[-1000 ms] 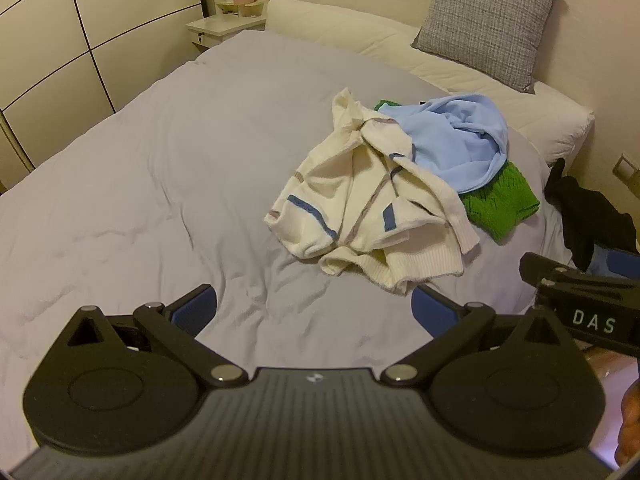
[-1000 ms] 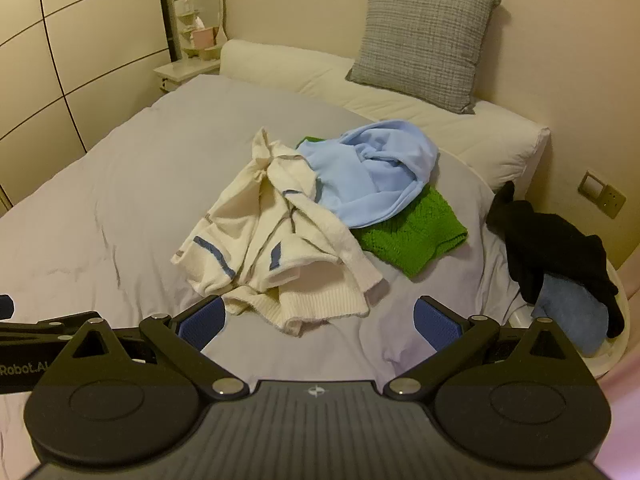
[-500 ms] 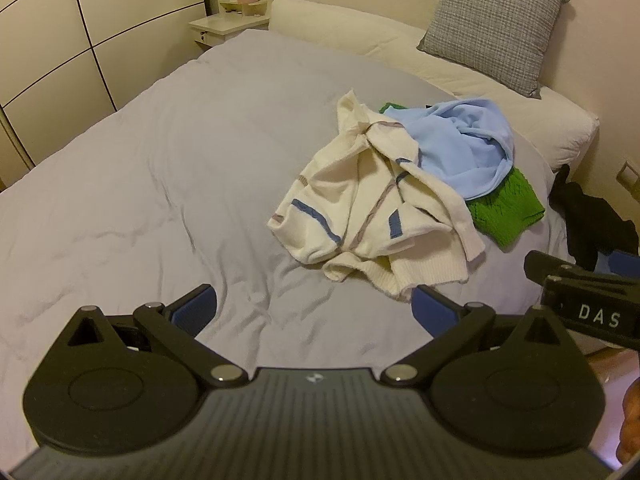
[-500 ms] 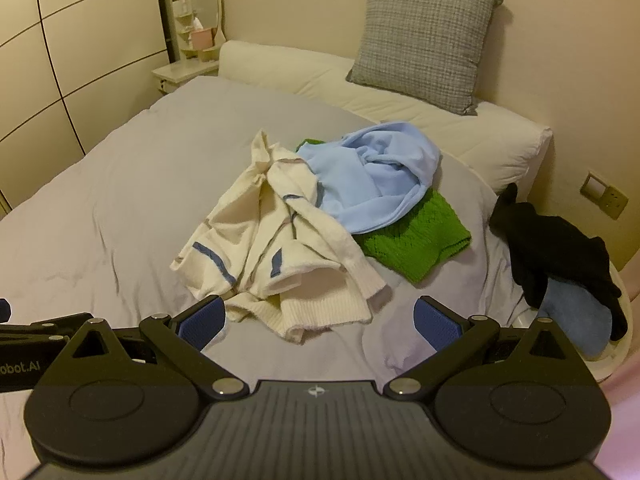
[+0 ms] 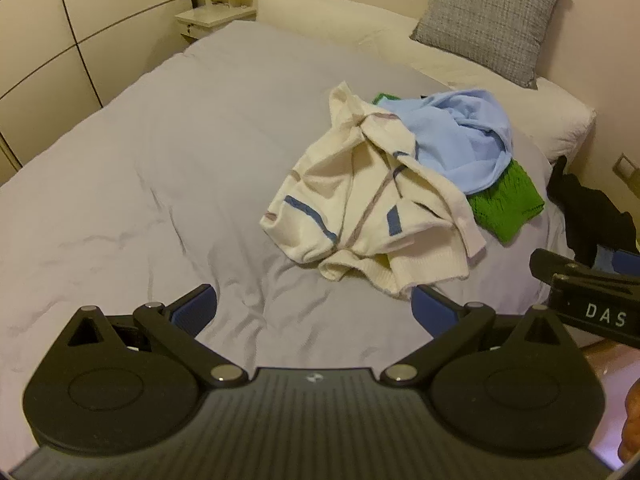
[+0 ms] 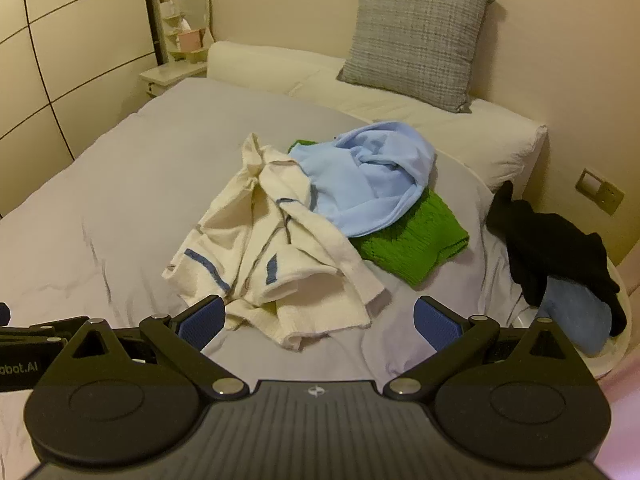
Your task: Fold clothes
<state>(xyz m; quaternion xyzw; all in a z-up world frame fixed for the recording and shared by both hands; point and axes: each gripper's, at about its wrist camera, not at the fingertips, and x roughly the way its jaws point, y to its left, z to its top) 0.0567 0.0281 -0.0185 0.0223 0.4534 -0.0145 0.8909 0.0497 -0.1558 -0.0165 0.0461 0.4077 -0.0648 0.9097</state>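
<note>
**Crumpled pile on bed, both grippers wide**

Bedroom, grey bed (image 5: 160,184). Cream sweater (image 6: 276,248) lies crumpled mid-bed, overlapped by blue garment (image 6: 368,180) and green knit (image 6: 416,244). Left gripper (image 5: 314,310) and right gripper (image 6: 320,318) spread wide, empty. Best approach: pinch 1 hem edge, single layer.

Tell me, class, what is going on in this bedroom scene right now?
A person holds two grippers over a bed, set to fold clothes. Both the left gripper and the right gripper are open and hold nothing. A cream sweater with blue stripes lies crumpled nearest them, a light blue garment partly over it and over a green knit. Dark clothes are heaped beside the bed. Nothing is folded yet.
</note>
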